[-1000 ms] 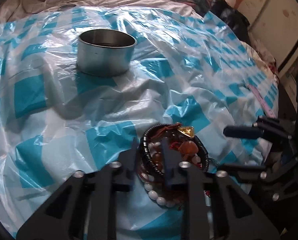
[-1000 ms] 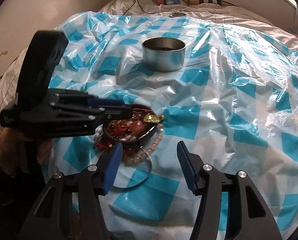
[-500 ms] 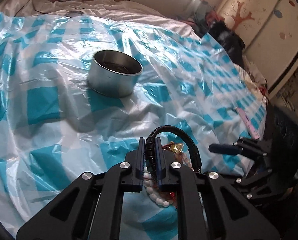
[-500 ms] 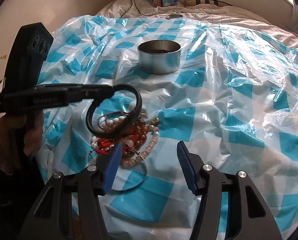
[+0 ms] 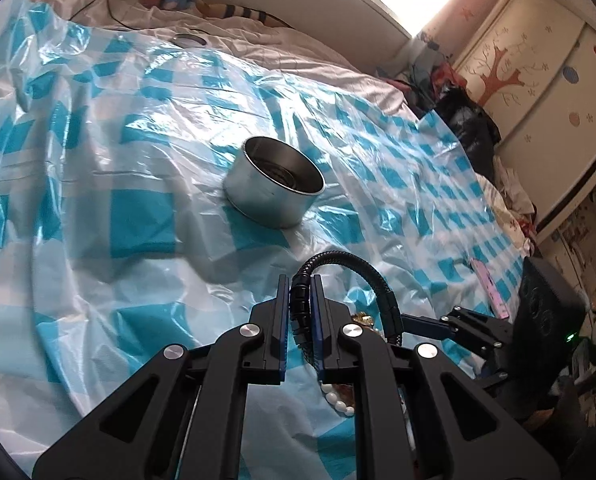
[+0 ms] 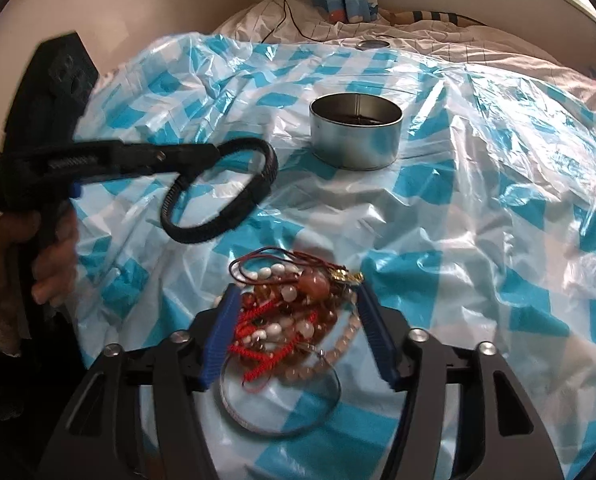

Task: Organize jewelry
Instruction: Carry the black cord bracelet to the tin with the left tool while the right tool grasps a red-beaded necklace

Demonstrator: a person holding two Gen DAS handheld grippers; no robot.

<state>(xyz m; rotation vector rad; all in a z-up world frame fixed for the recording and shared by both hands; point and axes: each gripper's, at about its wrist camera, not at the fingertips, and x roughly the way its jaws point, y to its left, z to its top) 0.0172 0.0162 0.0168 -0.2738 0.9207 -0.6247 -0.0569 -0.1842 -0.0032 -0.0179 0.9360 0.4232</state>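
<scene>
Carrying a black bracelet (image 6: pixel 221 192) clenched by one edge, the left tool (image 5: pixel 299 312) hangs short of the tin (image 6: pixel 356 136); it could slip. Nearer than the tin, the right tool (image 6: pixel 293 332), jaws just widened, straddles the bead pile (image 6: pixel 293 308).

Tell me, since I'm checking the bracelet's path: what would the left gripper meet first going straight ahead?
Probably the blue-checked plastic sheet just short of the metal tin; depth is unclear. The left gripper is shut on the black bracelet.
</scene>
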